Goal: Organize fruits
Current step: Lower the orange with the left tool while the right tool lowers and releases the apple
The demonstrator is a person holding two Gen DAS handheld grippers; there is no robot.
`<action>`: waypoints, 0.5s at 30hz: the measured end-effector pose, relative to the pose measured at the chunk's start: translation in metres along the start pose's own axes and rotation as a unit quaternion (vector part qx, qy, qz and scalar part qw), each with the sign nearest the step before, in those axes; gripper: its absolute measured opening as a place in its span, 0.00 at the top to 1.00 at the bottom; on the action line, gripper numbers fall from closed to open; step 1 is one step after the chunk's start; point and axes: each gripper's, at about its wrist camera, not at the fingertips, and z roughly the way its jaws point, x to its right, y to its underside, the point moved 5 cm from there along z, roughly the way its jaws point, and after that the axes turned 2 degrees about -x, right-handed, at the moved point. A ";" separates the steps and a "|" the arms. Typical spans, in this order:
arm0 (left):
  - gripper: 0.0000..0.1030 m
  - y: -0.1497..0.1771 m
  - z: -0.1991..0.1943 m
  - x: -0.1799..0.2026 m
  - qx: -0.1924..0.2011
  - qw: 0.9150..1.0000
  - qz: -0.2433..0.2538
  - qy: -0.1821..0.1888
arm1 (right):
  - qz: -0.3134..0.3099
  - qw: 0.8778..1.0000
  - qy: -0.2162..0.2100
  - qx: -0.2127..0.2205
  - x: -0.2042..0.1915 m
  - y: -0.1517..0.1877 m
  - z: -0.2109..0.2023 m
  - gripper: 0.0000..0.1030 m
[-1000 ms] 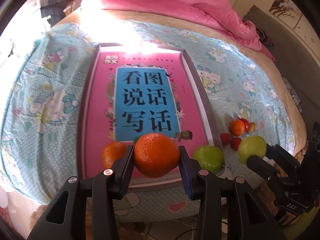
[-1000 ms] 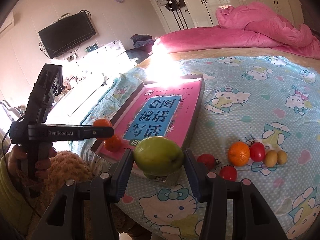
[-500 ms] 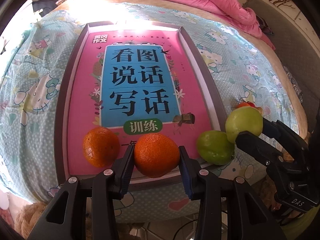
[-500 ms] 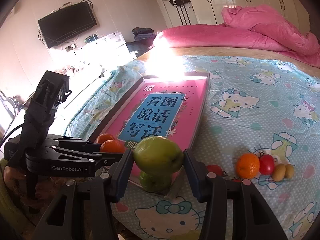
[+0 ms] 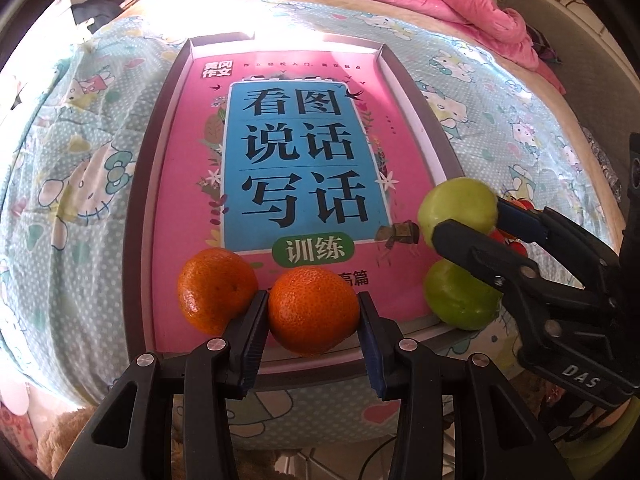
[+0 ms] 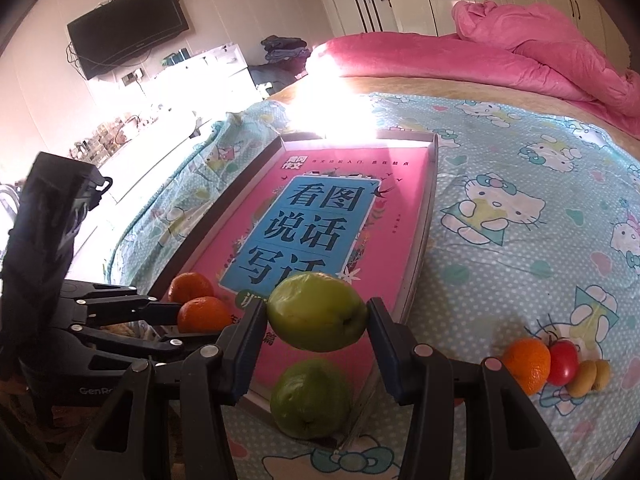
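My left gripper (image 5: 313,322) is shut on an orange (image 5: 313,309), low over the near end of a pink tray (image 5: 168,168) printed like a book cover. A second orange (image 5: 216,289) lies on the tray just left of it. My right gripper (image 6: 317,322) is shut on a green apple (image 6: 317,311), held in the air above another green apple (image 6: 310,398) resting in the tray's near right corner. From the left wrist view the held green apple (image 5: 458,210) hangs over the tray's right rim, with the resting green apple (image 5: 460,300) below it.
On the patterned bedsheet (image 6: 520,240) right of the tray lie an orange (image 6: 527,364), a red tomato (image 6: 563,362) and two small yellow fruits (image 6: 592,376). A pink duvet (image 6: 540,60) is heaped at the far end of the bed. A television (image 6: 128,28) hangs on the wall.
The left gripper has sunk with its orange toward the tray's near end, beside the lying orange. The right gripper has carried its apple leftward over the tray corner, above the resting apple.
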 end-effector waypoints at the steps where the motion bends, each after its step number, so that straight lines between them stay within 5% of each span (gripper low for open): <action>1: 0.57 0.000 0.001 0.000 -0.002 1.000 0.000 -0.003 | -0.005 1.000 0.004 -0.004 0.000 0.000 0.003 0.50; 15: 0.57 0.001 0.004 -0.002 -0.004 1.000 -0.002 -0.004 | -0.025 0.999 0.023 -0.032 -0.001 0.004 0.020 0.50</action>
